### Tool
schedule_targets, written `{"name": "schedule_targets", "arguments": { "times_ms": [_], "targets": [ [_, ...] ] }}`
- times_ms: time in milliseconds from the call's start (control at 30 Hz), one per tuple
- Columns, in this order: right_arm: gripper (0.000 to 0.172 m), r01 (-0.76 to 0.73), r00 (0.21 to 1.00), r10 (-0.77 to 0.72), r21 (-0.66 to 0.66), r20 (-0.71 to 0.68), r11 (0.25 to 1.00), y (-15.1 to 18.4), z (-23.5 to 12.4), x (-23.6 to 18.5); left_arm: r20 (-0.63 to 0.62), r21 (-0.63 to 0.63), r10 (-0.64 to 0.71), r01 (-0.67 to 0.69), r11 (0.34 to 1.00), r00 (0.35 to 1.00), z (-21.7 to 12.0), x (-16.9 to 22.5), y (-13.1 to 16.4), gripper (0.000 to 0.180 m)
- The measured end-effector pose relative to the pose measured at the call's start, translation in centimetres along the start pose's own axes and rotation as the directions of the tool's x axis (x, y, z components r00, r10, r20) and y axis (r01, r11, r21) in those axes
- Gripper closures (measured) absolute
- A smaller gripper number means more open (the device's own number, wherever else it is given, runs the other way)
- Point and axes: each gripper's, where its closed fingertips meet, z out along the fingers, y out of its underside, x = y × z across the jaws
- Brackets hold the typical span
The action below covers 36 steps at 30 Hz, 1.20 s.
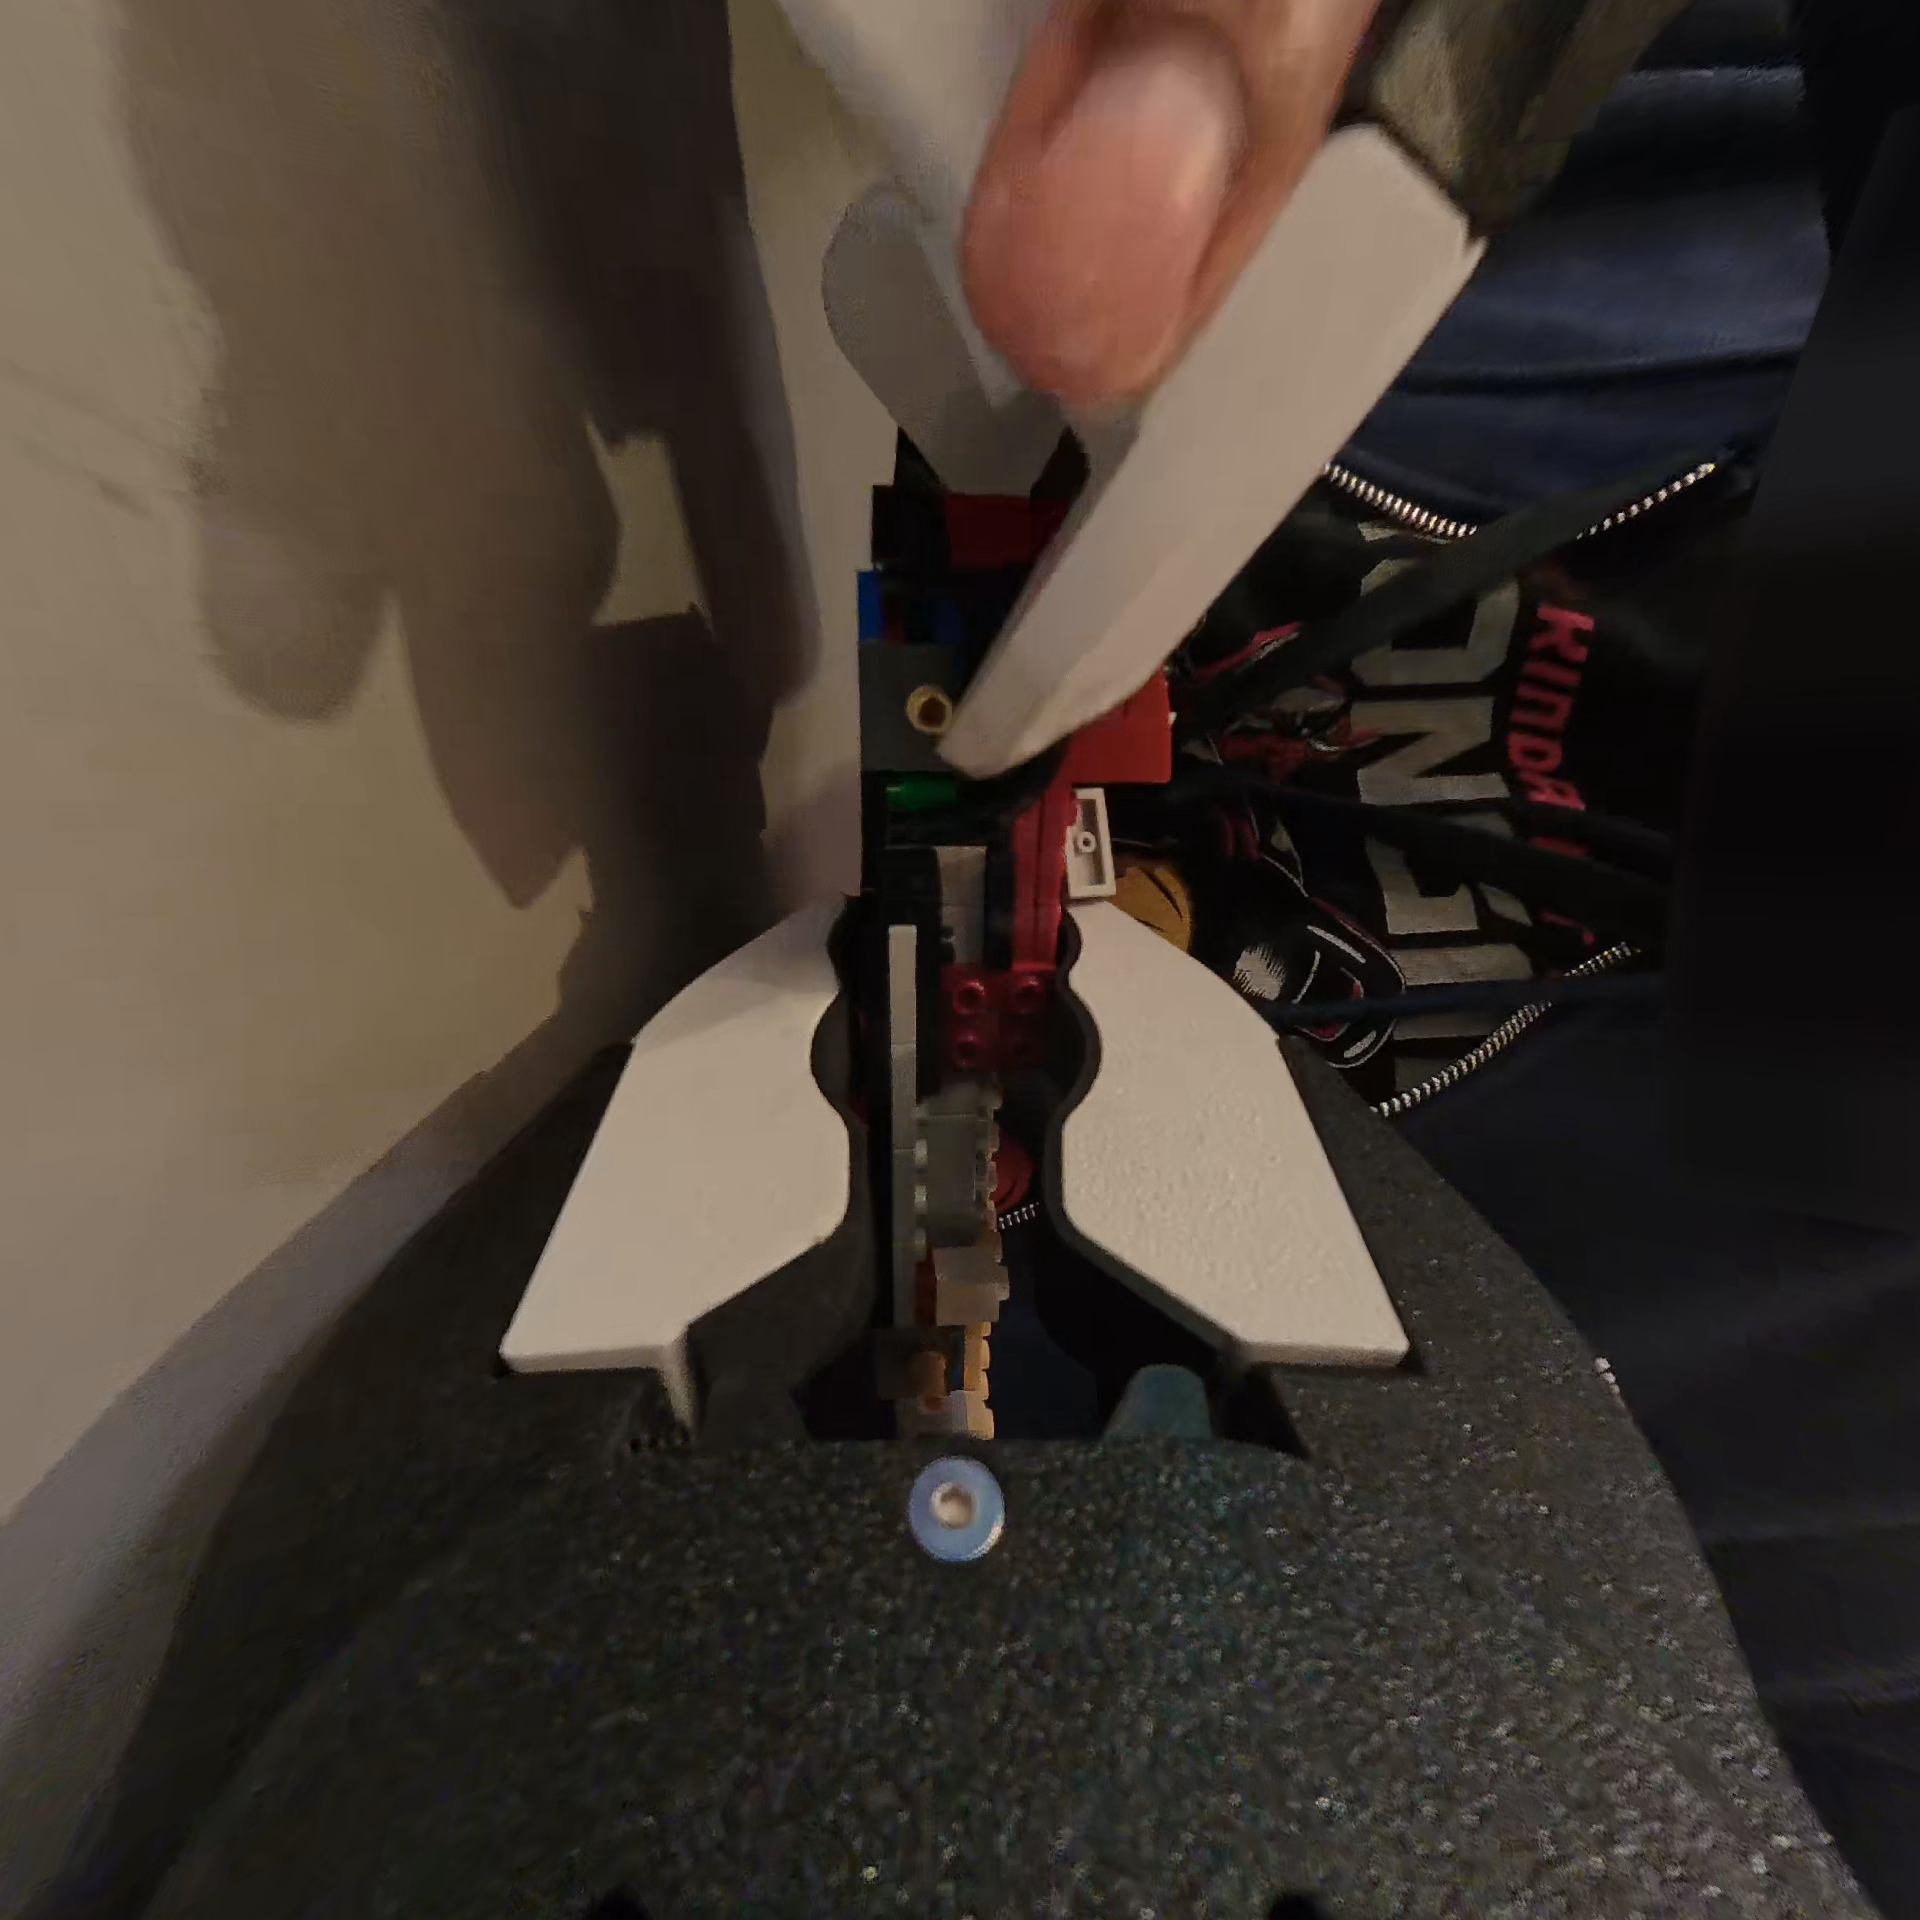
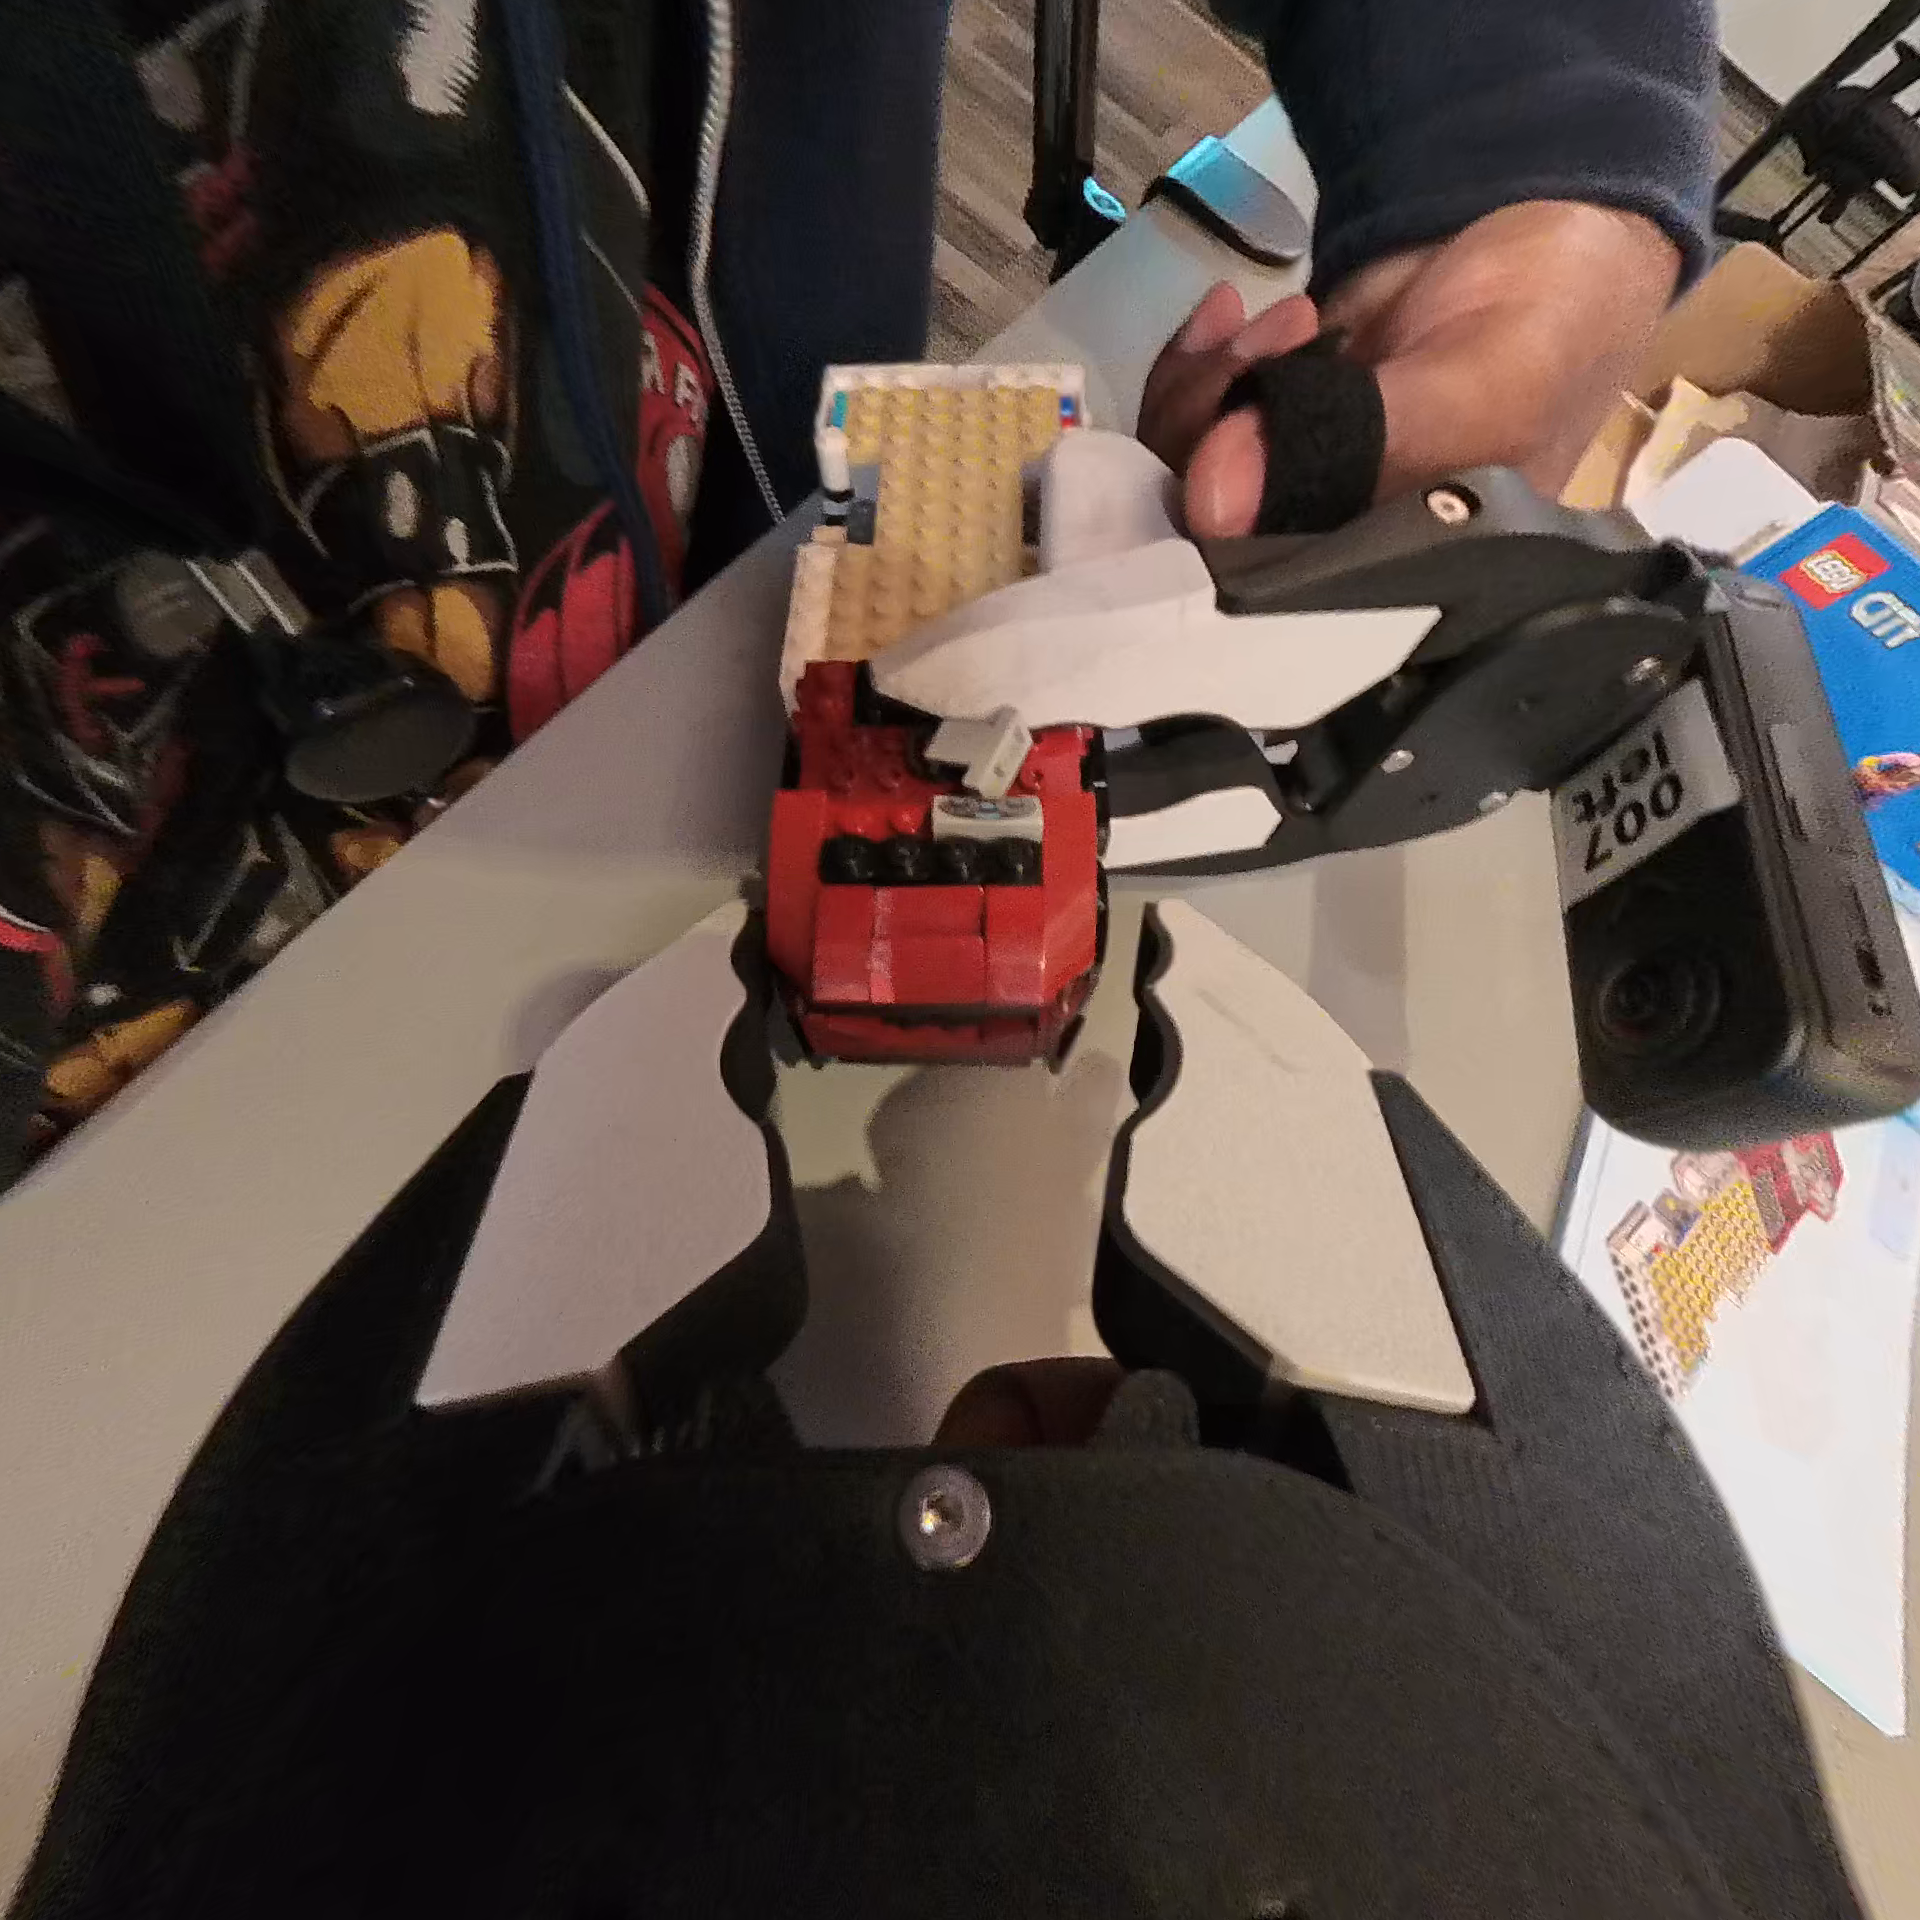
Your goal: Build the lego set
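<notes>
Claw on the right [image 2: 940,935]: spread wide, gripping nothing. Framing the red nose of the brick truck [image 2: 914,966], with open space at one tip and the other close enough that contact is hard to call. Just past that, claw on the left [image 1: 961,935]: reaching in from the side and pinched across the truck's middle, one finger over the top, one underneath, carrying it. Looks to be lifted off the grey bench [image 2: 416,935], going by the shadow under the nose.

Worth noting for handling: probably a fragile thing, so better squeezed on solid flanks than on loose trim, and kept level.

Now the truck itself: red bonnet of sloped bricks, a black studded strip behind it, and a small grey piece [image 2: 982,753] cocked up in the cab. Further back, a tan studded flatbed [image 2: 935,488] edged in white.

Beyond that, a hand [image 2: 1403,364] on the left claw's handle. A blue box [image 2: 1849,644] and a printed sheet [image 2: 1714,1351] off to the side. At the back, a person's dark printed top [image 2: 364,416].
</notes>
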Motion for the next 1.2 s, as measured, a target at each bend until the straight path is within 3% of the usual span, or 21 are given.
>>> {"name": "schedule_targets", "arguments": {
  "times_ms": [233,367,567,767,933,1033,1133,1200],
  "targets": [
    [0.109,-0.066,0.997,0.069,0.065,-0.042,0.996,-0.2,0.1,0.2,-0.049,0.050,-0.017,0.019,0.999,0.999,-0.4,-0.1,-0.5,0.148],
    [0.109,-0.143,0.988,0.148,0.098,-0.043,0.985,-0.2,0.0,0.5,-0.076,0.097,0.024,-0.017,0.995,0.997,-1.3,0.2,-0.4,0.135],
    [0.109,-0.192,0.979,0.201,0.153,-0.046,0.969,-0.6,-0.8,1.1,-0.064,0.015,0.088,-0.088,0.996,0.994,-2.4,-0.2,1.8,0.133],
    [0.110,-0.240,0.962,0.259,0.182,-0.085,0.954,-0.1,-1.8,2.0,-0.123,0.076,0.149,-0.141,0.987,0.981,-4.4,0.5,2.6,0.133],
    [0.110,-0.291,0.939,0.317,0.189,-0.129,0.938,0.5,-2.2,2.8,-0.218,0.204,0.257,-0.214,0.955,0.941,-6.3,2.9,2.7,0.131],
    [0.110,-0.321,0.923,0.359,0.235,-0.139,0.917,0.1,-2.8,3.4,-0.270,0.307,0.353,-0.268,0.913,0.896,-7.4,4.8,2.4,0.117],
    [0.110,-0.341,0.901,0.395,0.269,-0.179,0.901,-0.3,-3.4,4.3,-0.265,0.452,0.445,-0.297,0.841,0.855,-8.6,5.9,1.5,0.111],
    [0.110,-0.334,0.892,0.398,0.278,-0.215,0.900,-0.3,-3.8,4.7,-0.236,0.517,0.440,-0.271,0.812,0.867,-9.0,5.8,0.9,0.108]
  ]
}}
